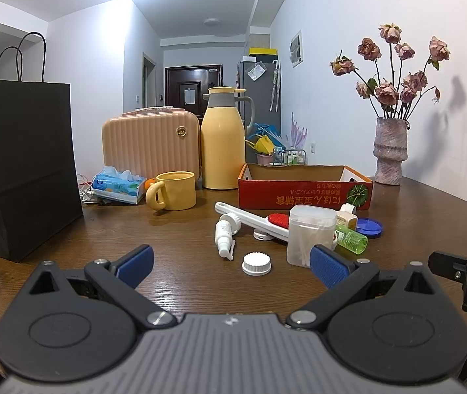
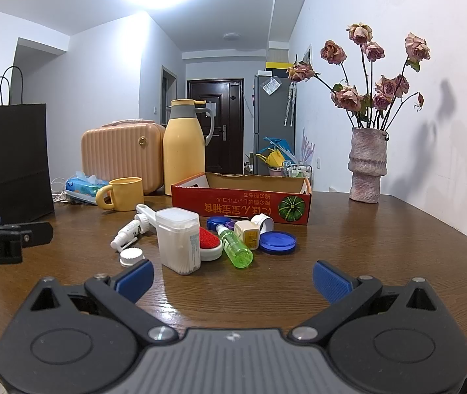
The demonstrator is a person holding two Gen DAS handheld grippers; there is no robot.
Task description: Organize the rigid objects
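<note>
Upright, cotton-swab box (image 2: 178, 240) — translucent white, swabs visible inside.

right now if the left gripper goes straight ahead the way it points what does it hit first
Probably the white ribbed cap, lying on the table just ahead between the open jaws of the left gripper. Beyond it lies the small white spray bottle. Depth is hard to judge through the fisheye.

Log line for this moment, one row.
left gripper: open, empty | right gripper: open, empty | small items loose on table | red box: nothing visible inside
</note>
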